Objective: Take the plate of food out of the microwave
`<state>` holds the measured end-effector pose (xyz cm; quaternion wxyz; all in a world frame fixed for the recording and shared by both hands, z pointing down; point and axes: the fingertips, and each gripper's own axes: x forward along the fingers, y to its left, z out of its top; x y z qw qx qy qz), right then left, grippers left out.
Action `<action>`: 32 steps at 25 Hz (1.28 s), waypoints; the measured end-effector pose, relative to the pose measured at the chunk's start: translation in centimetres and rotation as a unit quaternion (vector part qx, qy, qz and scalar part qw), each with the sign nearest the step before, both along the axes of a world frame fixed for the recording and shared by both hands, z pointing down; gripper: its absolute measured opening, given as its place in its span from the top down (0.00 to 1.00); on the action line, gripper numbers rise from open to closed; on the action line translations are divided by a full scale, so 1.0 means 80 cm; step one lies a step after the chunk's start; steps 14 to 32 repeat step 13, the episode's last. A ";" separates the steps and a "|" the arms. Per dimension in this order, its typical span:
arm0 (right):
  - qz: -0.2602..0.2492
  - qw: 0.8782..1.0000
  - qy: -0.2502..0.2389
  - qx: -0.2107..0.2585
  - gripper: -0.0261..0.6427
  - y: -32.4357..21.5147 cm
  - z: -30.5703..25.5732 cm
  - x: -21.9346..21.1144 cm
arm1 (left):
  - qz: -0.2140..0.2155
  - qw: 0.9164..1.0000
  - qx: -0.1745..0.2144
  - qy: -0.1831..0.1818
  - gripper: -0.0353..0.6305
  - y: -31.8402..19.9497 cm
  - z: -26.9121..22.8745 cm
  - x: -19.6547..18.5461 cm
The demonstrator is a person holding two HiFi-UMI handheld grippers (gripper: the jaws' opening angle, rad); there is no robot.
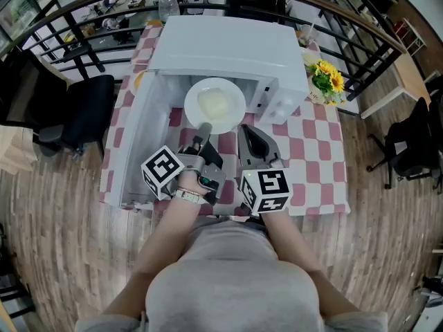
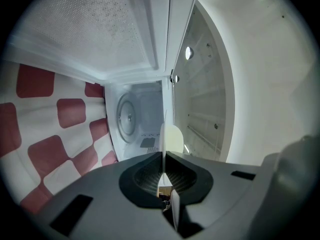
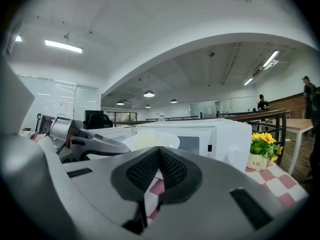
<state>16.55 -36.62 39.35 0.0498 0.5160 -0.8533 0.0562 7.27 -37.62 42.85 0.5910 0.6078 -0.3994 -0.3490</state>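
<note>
A white plate (image 1: 214, 106) with pale food (image 1: 214, 103) hangs level just in front of the white microwave (image 1: 228, 47), whose door (image 1: 131, 144) stands swung out to the left. My left gripper (image 1: 204, 128) is shut on the plate's near rim. In the left gripper view the plate (image 2: 171, 138) shows edge-on between the pads, with the microwave cavity (image 2: 137, 119) behind it. My right gripper (image 1: 248, 133) is beside the left one, to the plate's right, shut with nothing in it. The right gripper view shows the plate (image 3: 150, 140) and the microwave (image 3: 215, 134) ahead.
The table wears a red-and-white checked cloth (image 1: 311, 158). A pot of yellow flowers (image 1: 325, 78) stands right of the microwave and a bottle (image 1: 166, 2) behind it. A black chair (image 1: 76, 116) is at the left, another (image 1: 412, 147) at the right.
</note>
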 end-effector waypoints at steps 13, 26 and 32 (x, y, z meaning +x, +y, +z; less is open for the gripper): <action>-0.013 1.000 0.014 0.007 0.92 0.003 -0.005 -0.002 | -0.008 1.000 0.000 0.007 0.92 -0.002 -0.004 0.000; -0.013 1.000 0.014 0.007 0.92 0.003 -0.005 -0.002 | -0.008 1.000 0.000 0.007 0.92 -0.002 -0.004 0.000; -0.013 1.000 0.014 0.007 0.92 0.003 -0.005 -0.002 | -0.008 1.000 0.000 0.007 0.92 -0.002 -0.004 0.000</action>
